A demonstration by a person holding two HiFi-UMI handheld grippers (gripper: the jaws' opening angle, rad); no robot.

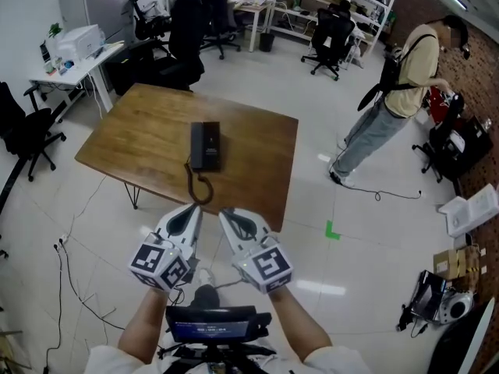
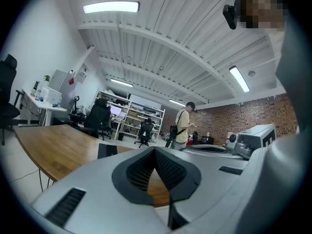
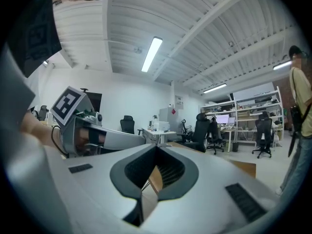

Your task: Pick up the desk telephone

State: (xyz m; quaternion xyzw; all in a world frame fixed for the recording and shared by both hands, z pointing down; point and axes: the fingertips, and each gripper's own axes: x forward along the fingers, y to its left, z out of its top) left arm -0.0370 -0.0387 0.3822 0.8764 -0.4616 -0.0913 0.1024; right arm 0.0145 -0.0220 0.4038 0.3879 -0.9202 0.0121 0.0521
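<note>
A black desk telephone (image 1: 205,145) lies in the middle of a wooden table (image 1: 140,139), its coiled cord (image 1: 198,187) curling toward the near edge. Both grippers hang side by side just short of that near edge, pointing at the table. My left gripper (image 1: 194,209) is shut with nothing in it, and my right gripper (image 1: 224,213) beside it is shut and empty too. In the left gripper view the telephone (image 2: 107,150) shows as a small dark block on the table (image 2: 53,147), well beyond the closed left gripper (image 2: 155,152). The right gripper view shows the closed right gripper (image 3: 156,150) and the left gripper (image 3: 83,126) beside it.
A person (image 1: 398,92) stands to the right of the table on the tiled floor. Black office chairs (image 1: 183,37) stand behind the table and another chair (image 1: 27,131) at the left. Cables (image 1: 74,287) trail on the floor at the left. Boxes and gear (image 1: 456,279) lie at the right.
</note>
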